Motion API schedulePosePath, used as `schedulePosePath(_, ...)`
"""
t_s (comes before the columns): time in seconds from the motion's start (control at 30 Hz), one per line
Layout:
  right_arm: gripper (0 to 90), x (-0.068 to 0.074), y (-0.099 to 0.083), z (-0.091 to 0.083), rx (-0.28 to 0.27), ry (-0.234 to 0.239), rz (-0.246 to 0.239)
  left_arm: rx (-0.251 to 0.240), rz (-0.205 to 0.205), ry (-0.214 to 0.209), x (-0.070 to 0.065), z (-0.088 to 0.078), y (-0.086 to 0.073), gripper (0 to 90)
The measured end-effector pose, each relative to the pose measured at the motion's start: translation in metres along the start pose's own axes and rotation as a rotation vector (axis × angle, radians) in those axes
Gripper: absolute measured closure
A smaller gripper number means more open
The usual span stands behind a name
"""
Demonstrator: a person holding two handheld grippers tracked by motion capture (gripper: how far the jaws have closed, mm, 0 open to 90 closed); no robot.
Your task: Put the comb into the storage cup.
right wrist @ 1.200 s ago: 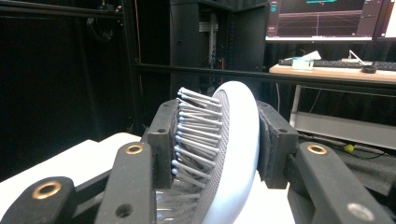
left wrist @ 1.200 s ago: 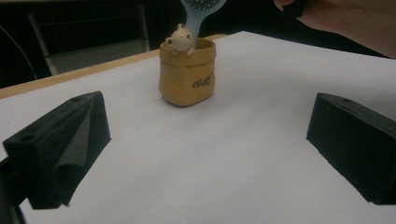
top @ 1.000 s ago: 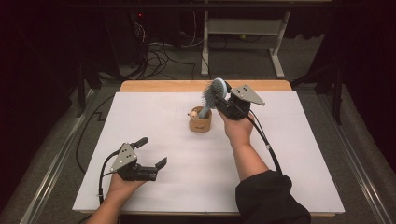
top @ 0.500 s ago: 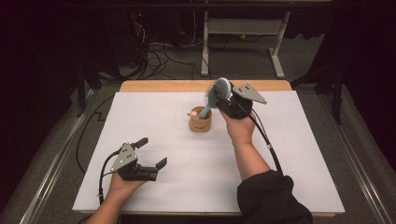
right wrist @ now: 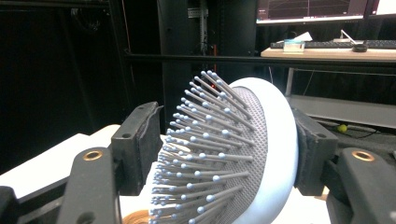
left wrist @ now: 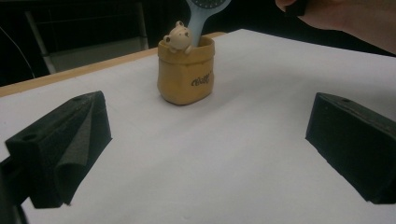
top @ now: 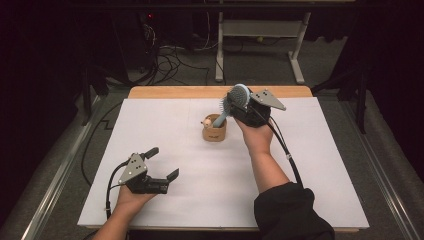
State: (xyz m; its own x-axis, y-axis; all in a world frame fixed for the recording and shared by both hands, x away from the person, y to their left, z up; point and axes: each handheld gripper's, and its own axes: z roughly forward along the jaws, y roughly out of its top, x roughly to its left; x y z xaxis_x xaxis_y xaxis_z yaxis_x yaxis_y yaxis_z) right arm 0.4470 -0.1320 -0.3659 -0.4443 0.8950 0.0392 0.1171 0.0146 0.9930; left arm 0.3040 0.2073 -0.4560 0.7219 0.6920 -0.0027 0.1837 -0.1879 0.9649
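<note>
A tan cup (top: 214, 132) with a small bear figure (left wrist: 180, 36) on its rim stands near the table's middle. A light blue hairbrush (top: 240, 95) stands in it handle down, leaning right. My right gripper (top: 245, 103) holds its jaws either side of the brush head (right wrist: 243, 154). They have just been opening. The brush's back rests against one jaw, and the straight bristle tips end at the other. My left gripper (top: 162, 163) rests open near the front left with nothing between its jaws, facing the cup (left wrist: 187, 77).
White paper (top: 165, 125) covers the wooden table (top: 175, 92). Beyond the far edge are desk legs and cables on the floor (top: 165, 55). A forearm in a dark sleeve (top: 287, 210) crosses the front right of the table.
</note>
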Motion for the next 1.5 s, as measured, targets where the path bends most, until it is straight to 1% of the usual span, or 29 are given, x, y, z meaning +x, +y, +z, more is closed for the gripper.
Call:
schedulePosePath(0.3, 29.3, -0.0014, -0.0006, 0.0001, 0.010, 0.006, 0.003, 0.001, 0.001, -0.001, -0.0001, 0.0000, 0.0002, 0.9)
schedulePosePath(0.33, 26.9, -0.0018, -0.0006, 0.0001, 0.015, 0.009, 0.002, 0.001, 0.001, -0.001, -0.0002, 0.0000, 0.0002, 1.0)
schedulePosePath(0.37, 26.9, -0.0018, -0.0006, 0.0001, 0.015, 0.009, 0.002, 0.001, 0.002, -0.002, -0.0003, 0.0000, 0.0003, 1.0)
schedulePosePath(0.4, 24.7, -0.0027, -0.0007, -0.0001, 0.018, 0.011, 0.009, 0.001, 0.002, -0.002, -0.0004, 0.0001, 0.0003, 1.0)
schedulePosePath(0.57, 21.4, -0.0036, -0.0012, -0.0006, 0.023, 0.017, 0.004, 0.001, 0.002, -0.003, -0.0006, 0.0004, 0.0003, 1.0)
schedulePosePath(0.6, 20.3, -0.0039, -0.0012, -0.0005, 0.025, 0.021, 0.002, 0.001, 0.002, -0.003, -0.0007, 0.0004, 0.0002, 1.0)
schedulePosePath(0.63, 17.2, -0.0044, -0.0012, -0.0003, 0.026, 0.027, 0.005, 0.002, 0.003, -0.004, -0.0007, 0.0006, 0.0002, 1.0)
schedulePosePath(0.83, 12.5, -0.0048, -0.0013, 0.0000, 0.032, 0.036, 0.010, 0.001, 0.003, -0.005, -0.0010, 0.0008, 0.0003, 1.0)
schedulePosePath(0.93, 8.5, -0.0052, -0.0022, 0.0005, 0.040, 0.036, 0.015, 0.001, 0.002, -0.006, -0.0011, 0.0009, 0.0004, 1.0)
schedulePosePath(1.2, 6.9, -0.0072, -0.0045, -0.0003, 0.056, 0.034, 0.025, 0.002, 0.006, -0.006, -0.0014, 0.0012, 0.0006, 1.0)
schedulePosePath(1.37, 3.4, -0.0083, -0.0057, -0.0008, 0.058, 0.026, 0.029, 0.003, 0.006, -0.006, -0.0017, 0.0015, 0.0005, 1.1)
schedulePosePath(1.5, 2.7, -0.0092, -0.0062, -0.0011, 0.061, 0.027, 0.029, 0.003, 0.008, -0.006, -0.0016, 0.0014, 0.0007, 1.1)
